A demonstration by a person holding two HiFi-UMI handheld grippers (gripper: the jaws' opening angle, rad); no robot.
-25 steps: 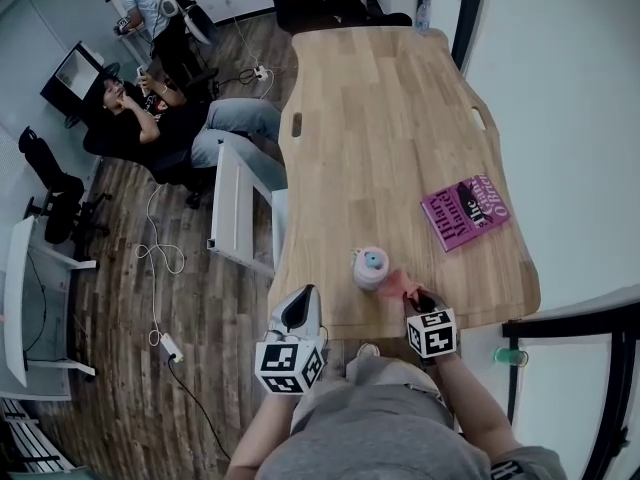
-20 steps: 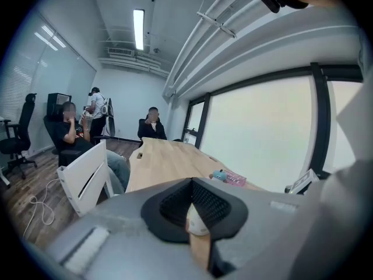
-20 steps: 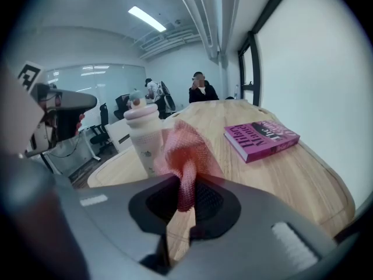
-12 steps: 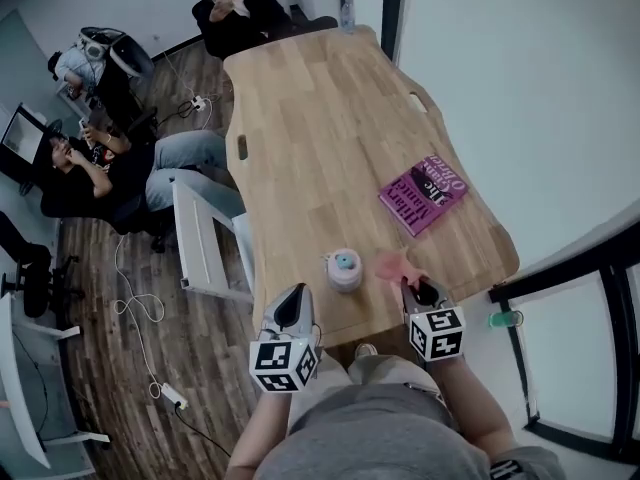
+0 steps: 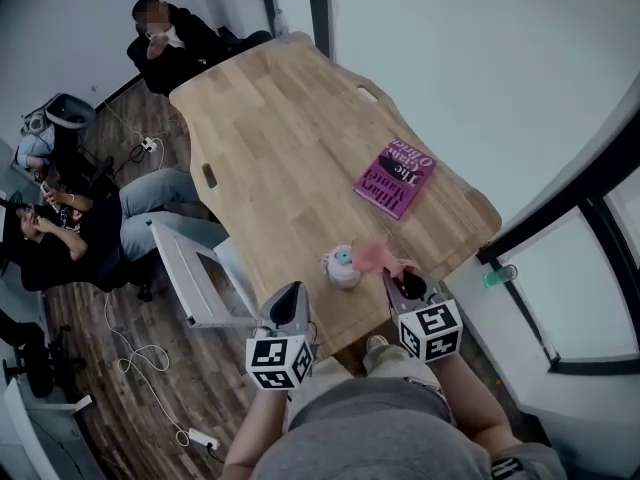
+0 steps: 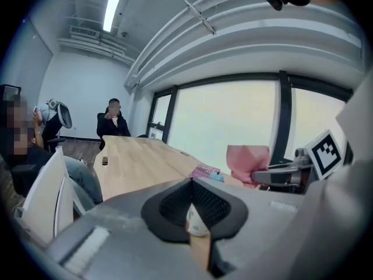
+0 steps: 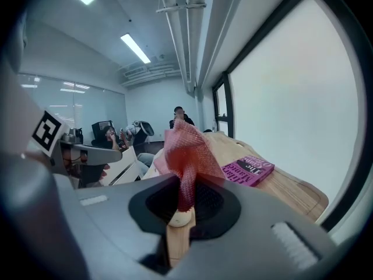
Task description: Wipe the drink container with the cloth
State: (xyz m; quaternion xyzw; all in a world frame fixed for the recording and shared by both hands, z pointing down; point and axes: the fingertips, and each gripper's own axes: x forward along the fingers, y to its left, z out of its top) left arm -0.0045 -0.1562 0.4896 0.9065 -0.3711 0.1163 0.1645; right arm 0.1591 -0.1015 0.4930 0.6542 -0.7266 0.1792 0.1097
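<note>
Two jaws of your right gripper (image 7: pixel 182 207) pinch the limp cloth (image 7: pixel 185 147), left gripper (image 6: pixel 192 217) pressed together, empty; steady the probably light, tippy drink container (image 5: pixel 343 267) mid-body.

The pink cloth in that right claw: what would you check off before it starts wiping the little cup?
1. Pink mesh cloth clamped in right gripper: ok.
2. Small pink drink container with blue lid upright on the light wooden table: ok.
3. Left gripper steadying the container: not ok; shut, empty, apart from it.
4. Cloth touching the container: cannot tell; close beside it.
5. Purple book clear of the wiping spot: ok.
</note>
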